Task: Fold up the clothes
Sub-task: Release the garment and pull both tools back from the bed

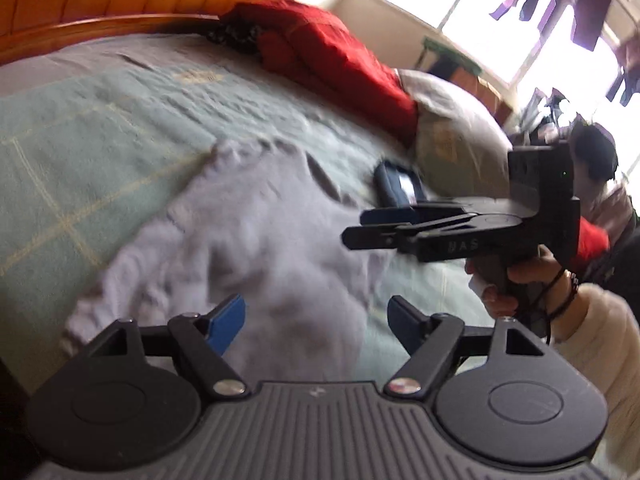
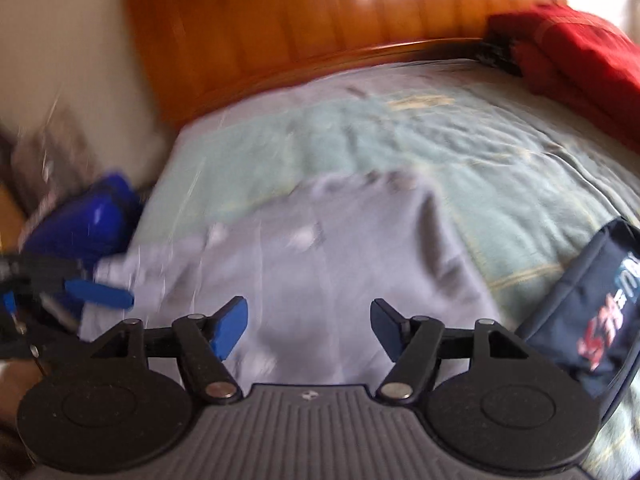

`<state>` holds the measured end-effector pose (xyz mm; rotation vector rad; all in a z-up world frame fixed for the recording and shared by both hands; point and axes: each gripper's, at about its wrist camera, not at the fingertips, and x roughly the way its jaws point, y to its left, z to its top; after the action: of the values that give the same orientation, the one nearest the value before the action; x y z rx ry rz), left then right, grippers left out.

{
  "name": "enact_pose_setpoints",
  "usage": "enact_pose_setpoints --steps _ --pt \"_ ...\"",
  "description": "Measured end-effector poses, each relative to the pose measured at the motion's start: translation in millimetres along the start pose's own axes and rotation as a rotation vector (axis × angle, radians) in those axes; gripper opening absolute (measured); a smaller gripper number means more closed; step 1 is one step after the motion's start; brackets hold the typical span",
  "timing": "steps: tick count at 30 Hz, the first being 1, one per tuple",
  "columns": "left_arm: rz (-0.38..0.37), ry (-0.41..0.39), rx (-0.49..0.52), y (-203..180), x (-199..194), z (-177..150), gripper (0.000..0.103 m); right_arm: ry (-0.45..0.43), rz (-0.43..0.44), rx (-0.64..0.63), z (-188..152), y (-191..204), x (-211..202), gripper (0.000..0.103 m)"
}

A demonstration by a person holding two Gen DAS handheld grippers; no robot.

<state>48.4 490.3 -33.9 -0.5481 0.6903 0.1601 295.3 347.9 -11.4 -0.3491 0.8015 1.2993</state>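
Above a green bedspread (image 1: 100, 128), the left gripper (image 1: 316, 320) and right gripper (image 2: 308, 324) hang with blue pads spread apart and nothing between them. Beneath both lies a pale grey garment (image 1: 256, 232), rumpled across the bed. Beyond it sit a folded navy item (image 2: 592, 300), red bedding (image 1: 336, 52) and a wooden headboard (image 2: 320, 20).

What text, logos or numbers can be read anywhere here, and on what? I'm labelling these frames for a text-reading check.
"UAS", faint raised letters on the black body of the right gripper; possibly only part of a word.
White and red lettering on the dark navy fabric bag: too blurred and cut off to read.
Small emblem on the ribbed grey gripper base: too small to read.
Nothing else legible.
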Motion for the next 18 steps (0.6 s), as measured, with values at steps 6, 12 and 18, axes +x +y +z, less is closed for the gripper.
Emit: enact_pose_setpoints --steps 6,12,18 --pt "0.003 0.03 -0.087 4.6 -6.6 -18.5 0.077 0.039 -0.071 -0.015 -17.0 17.4 -2.4 0.075" --pt "0.11 0.049 -0.062 -4.4 -3.0 -28.6 0.079 0.002 -0.066 -0.026 -46.4 36.3 -55.2 0.083" --pt "0.154 -0.14 -0.014 1.6 -16.0 -16.1 0.083 0.021 -0.14 -0.012 -108.0 60.9 -110.7 0.085"
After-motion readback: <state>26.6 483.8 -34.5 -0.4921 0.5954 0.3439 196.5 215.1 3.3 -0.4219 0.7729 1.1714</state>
